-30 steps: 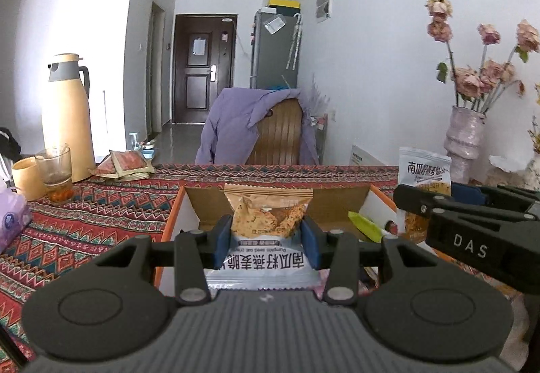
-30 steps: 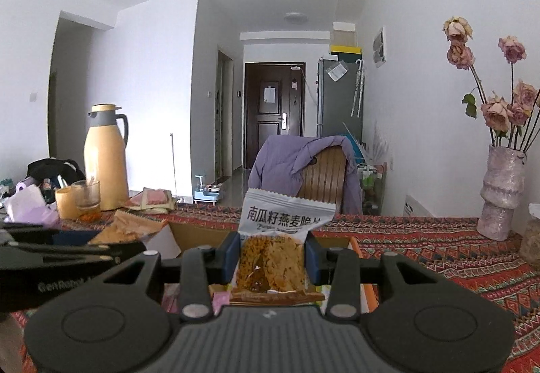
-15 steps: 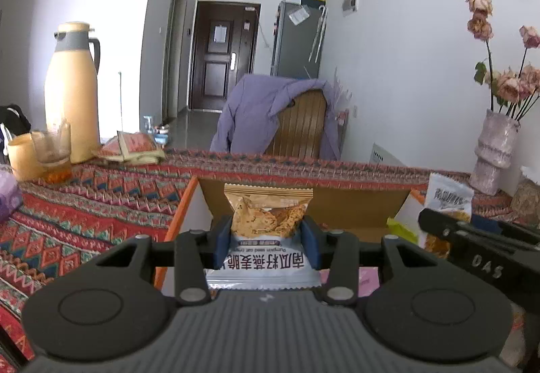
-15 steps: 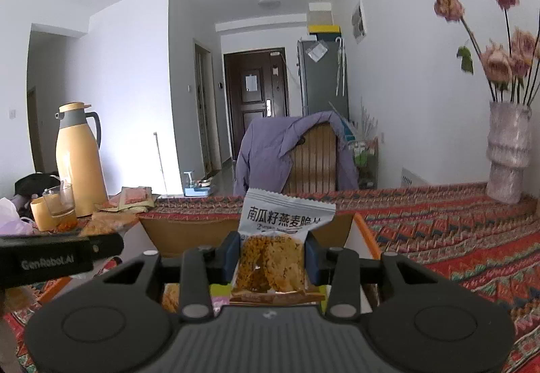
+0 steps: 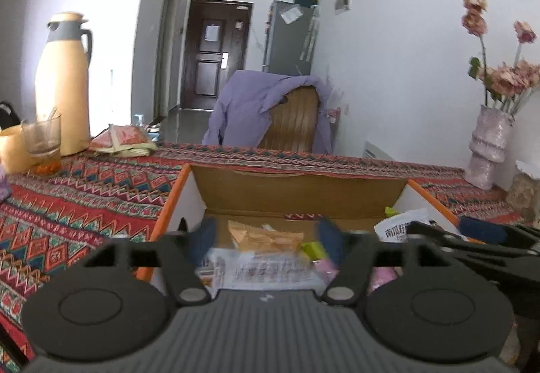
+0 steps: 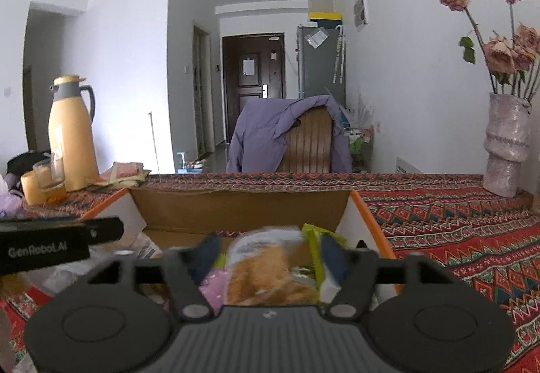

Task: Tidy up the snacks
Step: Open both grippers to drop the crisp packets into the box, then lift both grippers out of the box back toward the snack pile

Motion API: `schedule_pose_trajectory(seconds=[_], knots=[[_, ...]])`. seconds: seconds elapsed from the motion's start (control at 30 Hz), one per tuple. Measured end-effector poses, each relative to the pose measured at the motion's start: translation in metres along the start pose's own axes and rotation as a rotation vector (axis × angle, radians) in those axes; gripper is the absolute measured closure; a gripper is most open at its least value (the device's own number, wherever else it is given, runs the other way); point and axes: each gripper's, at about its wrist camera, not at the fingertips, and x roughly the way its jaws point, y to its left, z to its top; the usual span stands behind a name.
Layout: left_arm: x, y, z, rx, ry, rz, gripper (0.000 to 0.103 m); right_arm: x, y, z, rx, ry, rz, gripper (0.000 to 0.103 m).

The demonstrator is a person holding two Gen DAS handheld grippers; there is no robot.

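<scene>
Both snack packets are motion-blurred, their print unreadable; box floor mostly hidden.

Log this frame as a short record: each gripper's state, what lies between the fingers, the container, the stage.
left gripper: jaws just opened, pads clear of the snack packet
right gripper: jaws just opened, second snack packet loose between the fingers
container: cardboard box, open, on the patterned tablecloth
stage: both packets released over the box

right gripper: jaws just opening, clear of blurred snack packet | below: cardboard box of snacks on patterned desk | left gripper alongside
</scene>
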Motion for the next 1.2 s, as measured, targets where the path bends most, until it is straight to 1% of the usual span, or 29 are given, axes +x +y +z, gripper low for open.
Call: schedule_pose_trajectory(seconds=[0.03,0.07,0.1,0.13,0.17,0.23,0.7,0.9,1.07,1.2], knots=[[-0.001,0.002,0.001,-0.011,-0.009,0.004,0.019,-0.001,-0.002,0.0,0.01,-0.006,0.0,0.016],[-0.002,0.003,0.002,-0.021,-0.017,0.002,0.011,-0.002,-0.003,0.0,0.02,-0.013,0.001,0.011],[-0.004,0.005,0.002,-0.036,-0.025,0.0,0.003,-0.003,-0.004,0.001,0.029,-0.014,0.001,0.009],[-0.006,0.007,0.003,-0.05,-0.039,0.008,0.0,-0.003,-0.006,0.001,0.038,-0.014,0.001,0.005],[-0.007,0.008,0.002,-0.055,-0.051,0.022,0.0,-0.002,-0.006,0.0,0.045,-0.014,0.001,0.002],[-0.009,0.01,0.003,-0.059,-0.052,0.027,0.0,-0.002,-0.008,0.0,0.058,-0.011,-0.001,0.001],[-0.011,0.01,0.005,-0.068,-0.052,0.044,0.0,-0.005,-0.009,0.001,0.064,-0.03,0.0,0.0],[-0.031,0.006,0.017,-0.099,-0.08,0.036,0.0,-0.014,-0.009,0.01,0.063,-0.049,0.008,0.0],[-0.05,0.001,0.033,-0.111,-0.094,0.019,0.0,-0.032,-0.006,0.026,0.058,-0.063,0.018,0.0],[-0.065,0.0,0.039,-0.104,-0.097,0.009,0.0,-0.046,-0.003,0.034,0.044,-0.063,0.022,0.0]])
